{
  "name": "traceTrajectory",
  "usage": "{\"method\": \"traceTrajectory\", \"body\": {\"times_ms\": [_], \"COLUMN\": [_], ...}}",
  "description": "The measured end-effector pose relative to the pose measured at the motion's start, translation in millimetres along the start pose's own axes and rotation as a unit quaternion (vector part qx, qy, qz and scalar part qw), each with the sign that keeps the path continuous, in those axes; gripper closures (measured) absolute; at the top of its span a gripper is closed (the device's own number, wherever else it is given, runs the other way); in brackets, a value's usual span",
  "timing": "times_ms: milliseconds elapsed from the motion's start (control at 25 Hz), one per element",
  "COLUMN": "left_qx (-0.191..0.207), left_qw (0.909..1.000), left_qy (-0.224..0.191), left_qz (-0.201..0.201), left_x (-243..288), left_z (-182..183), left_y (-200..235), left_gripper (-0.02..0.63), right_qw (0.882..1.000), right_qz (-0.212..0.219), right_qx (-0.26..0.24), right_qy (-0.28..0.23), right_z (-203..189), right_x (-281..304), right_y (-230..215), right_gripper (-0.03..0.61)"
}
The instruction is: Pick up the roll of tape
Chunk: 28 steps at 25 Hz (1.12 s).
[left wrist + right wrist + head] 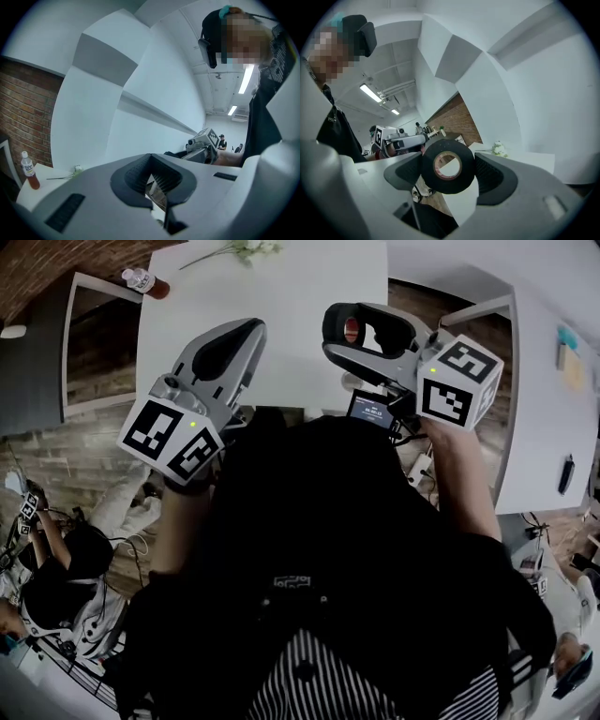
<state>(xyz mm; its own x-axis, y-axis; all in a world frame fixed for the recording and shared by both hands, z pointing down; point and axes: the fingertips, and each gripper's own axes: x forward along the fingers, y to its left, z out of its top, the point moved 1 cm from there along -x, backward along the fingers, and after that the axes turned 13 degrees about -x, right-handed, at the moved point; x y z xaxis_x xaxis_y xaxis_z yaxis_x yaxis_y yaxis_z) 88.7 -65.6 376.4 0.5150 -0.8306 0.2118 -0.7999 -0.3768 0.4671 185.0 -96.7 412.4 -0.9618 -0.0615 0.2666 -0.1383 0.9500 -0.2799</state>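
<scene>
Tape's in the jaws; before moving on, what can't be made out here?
- Head view: tape mostly hidden inside the right gripper; only its red core shows.
- Head view: flowers cut off by the top edge.
- Left gripper view: bottle too small to read its label.

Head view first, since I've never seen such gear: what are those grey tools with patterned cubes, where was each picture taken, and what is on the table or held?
They are hand-held grippers, one in each of a person's hands. The head view looks down from the person's head; the other two cameras ride on the grippers. The right gripper pinches a black roll of tape between its fingers, in the air. The left gripper is shut and empty. On the white table are a bottle and some flowers.
</scene>
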Motion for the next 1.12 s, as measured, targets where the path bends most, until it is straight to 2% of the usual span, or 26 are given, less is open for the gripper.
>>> {"method": "traceTrajectory", "body": {"times_ms": [160, 320, 600, 1120], "left_qx": [0.002, 0.003, 0.006, 0.008], "left_qw": [1.0, 0.9999, 0.9997, 0.9997], "left_qy": [0.0, 0.006, 0.015, 0.015], "left_qz": [-0.002, -0.008, -0.016, -0.017], "left_x": [5, 10, 15, 11], "left_z": [1, 1, 0, 0], "left_y": [-1, 0, 0, -2], "left_gripper": [0.606, 0.606, 0.606, 0.606], "right_qw": [1.0, 1.0, 1.0, 1.0], "right_qz": [0.009, -0.001, -0.006, -0.005], "right_qx": [-0.016, -0.024, -0.005, -0.011], "right_qy": [-0.015, -0.015, -0.015, -0.015], "right_z": [14, 14, 9, 10], "right_x": [-3, -3, 0, 1], "right_y": [9, 3, -4, -5], "right_gripper": [0.233, 0.235, 0.235, 0.236]}}
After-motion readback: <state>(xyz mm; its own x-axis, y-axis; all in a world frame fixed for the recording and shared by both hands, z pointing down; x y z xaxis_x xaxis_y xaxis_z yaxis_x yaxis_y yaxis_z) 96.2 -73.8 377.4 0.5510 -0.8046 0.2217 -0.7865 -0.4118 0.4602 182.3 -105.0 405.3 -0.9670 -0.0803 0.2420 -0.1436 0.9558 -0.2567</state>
